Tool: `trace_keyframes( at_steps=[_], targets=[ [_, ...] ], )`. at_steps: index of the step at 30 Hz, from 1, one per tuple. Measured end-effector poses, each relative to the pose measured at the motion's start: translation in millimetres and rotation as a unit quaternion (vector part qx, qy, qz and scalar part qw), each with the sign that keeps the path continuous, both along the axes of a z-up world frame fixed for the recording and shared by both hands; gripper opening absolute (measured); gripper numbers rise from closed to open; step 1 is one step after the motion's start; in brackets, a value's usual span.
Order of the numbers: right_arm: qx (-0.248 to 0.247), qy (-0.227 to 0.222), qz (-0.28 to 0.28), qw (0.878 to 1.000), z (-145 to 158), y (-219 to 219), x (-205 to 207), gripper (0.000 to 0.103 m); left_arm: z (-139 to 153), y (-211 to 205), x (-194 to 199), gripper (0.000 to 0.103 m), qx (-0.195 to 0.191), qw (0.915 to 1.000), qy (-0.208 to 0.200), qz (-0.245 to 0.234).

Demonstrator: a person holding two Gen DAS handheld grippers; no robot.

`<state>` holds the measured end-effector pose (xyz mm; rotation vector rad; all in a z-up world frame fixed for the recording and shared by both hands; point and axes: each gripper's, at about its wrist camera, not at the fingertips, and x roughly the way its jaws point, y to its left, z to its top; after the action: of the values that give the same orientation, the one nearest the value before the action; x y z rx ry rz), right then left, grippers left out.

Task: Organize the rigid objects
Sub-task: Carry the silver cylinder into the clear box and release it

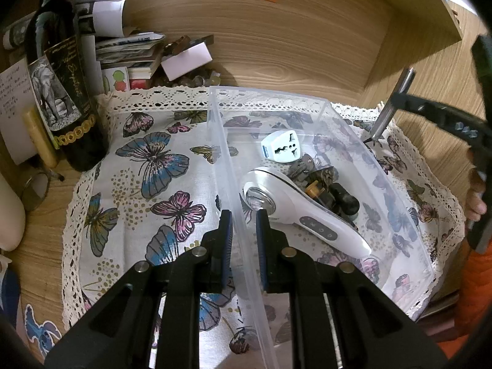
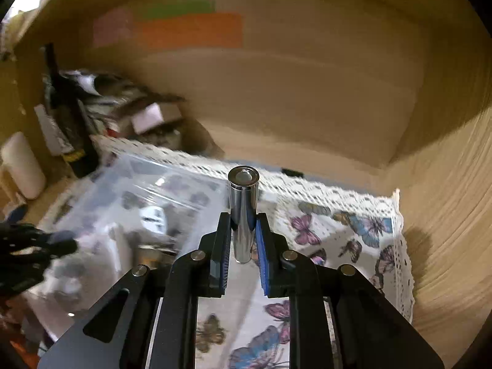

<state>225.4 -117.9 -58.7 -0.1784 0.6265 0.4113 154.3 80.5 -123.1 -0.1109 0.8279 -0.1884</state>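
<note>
A clear plastic box point(image 1: 396, 203) stands on a butterfly-print cloth point(image 1: 147, 166). Inside lie a white travel adapter point(image 1: 281, 146), a white handheld device point(image 1: 295, 212) and small dark items point(image 1: 335, 193). My left gripper point(image 1: 244, 224) straddles the box's left wall, one finger on each side; the frame does not show whether the pads press it. My right gripper point(image 2: 243, 227) is shut on a shiny metal cylinder point(image 2: 243, 209) and holds it upright above the cloth, right of the box point(image 2: 129, 203). In the left wrist view the cylinder point(image 1: 390, 107) hangs beyond the box's far right corner.
A dark wine bottle point(image 1: 61, 92) stands at the left, beside a stack of papers and boxes point(image 1: 129, 52). Wooden cabinet walls point(image 1: 292, 46) close in the back and right. A white cylinder point(image 2: 23, 166) stands at the far left in the right wrist view.
</note>
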Motion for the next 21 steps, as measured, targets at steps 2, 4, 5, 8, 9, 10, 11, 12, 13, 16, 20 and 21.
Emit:
trace_keyframes(
  at_steps=[2, 4, 5, 8, 9, 10, 11, 12, 13, 16, 20, 21],
  targets=[
    [0.004, -0.011, 0.013, 1.000, 6.4, 6.1, -9.2, 0.014, 0.0, 0.0, 0.0, 0.013, 0.000, 1.0000, 0.000, 0.000],
    [0.005, -0.021, 0.028, 0.999, 11.4, 15.8, -15.2, 0.014, 0.1, 0.0, 0.0, 0.013, 0.000, 1.0000, 0.000, 0.000],
    [0.005, -0.024, 0.038, 0.999, 12.0, 22.0, -17.7, 0.014, 0.0, 0.1, 0.1, 0.013, 0.000, 1.0000, 0.000, 0.000],
    [0.005, -0.022, 0.065, 0.998, 5.4, 40.8, -21.5, 0.014, 0.0, 0.1, 0.0, 0.013, 0.000, 1.0000, 0.000, 0.000],
    [0.003, -0.018, 0.074, 0.997, 1.3, 47.4, -21.9, 0.014, 0.0, 0.1, 0.0, 0.013, 0.000, 1.0000, 0.000, 0.000],
    [0.000, -0.013, 0.082, 0.997, -2.7, 54.0, -21.9, 0.014, 0.0, 0.0, 0.0, 0.013, 0.000, 1.0000, 0.000, -0.001],
    [-0.004, -0.008, 0.089, 0.996, -7.3, 60.8, -21.2, 0.014, 0.0, 0.2, 0.0, 0.013, 0.000, 1.0000, 0.000, 0.000],
    [-0.009, 0.000, 0.096, 0.995, -13.8, 68.9, -19.1, 0.014, 0.0, 0.2, 0.0, 0.013, 0.000, 1.0000, 0.000, -0.001],
    [-0.011, 0.006, 0.099, 0.995, -18.0, 72.8, -18.0, 0.014, 0.1, -0.1, 0.0, 0.013, 0.001, 1.0000, 0.000, -0.001],
    [-0.020, 0.039, 0.107, 0.993, -36.2, 87.7, -9.2, 0.014, 0.0, 0.2, 0.1, 0.013, -0.001, 1.0000, 0.000, -0.001],
    [-0.033, 0.068, 0.105, 0.992, -52.3, 96.9, 1.8, 0.015, 0.5, 1.0, -0.1, 0.013, -0.002, 1.0000, 0.000, -0.001],
    [-0.037, 0.070, 0.102, 0.992, -53.8, 98.2, 3.8, 0.015, 0.7, 0.8, 0.0, 0.013, -0.002, 1.0000, 0.000, -0.001]
  ],
)
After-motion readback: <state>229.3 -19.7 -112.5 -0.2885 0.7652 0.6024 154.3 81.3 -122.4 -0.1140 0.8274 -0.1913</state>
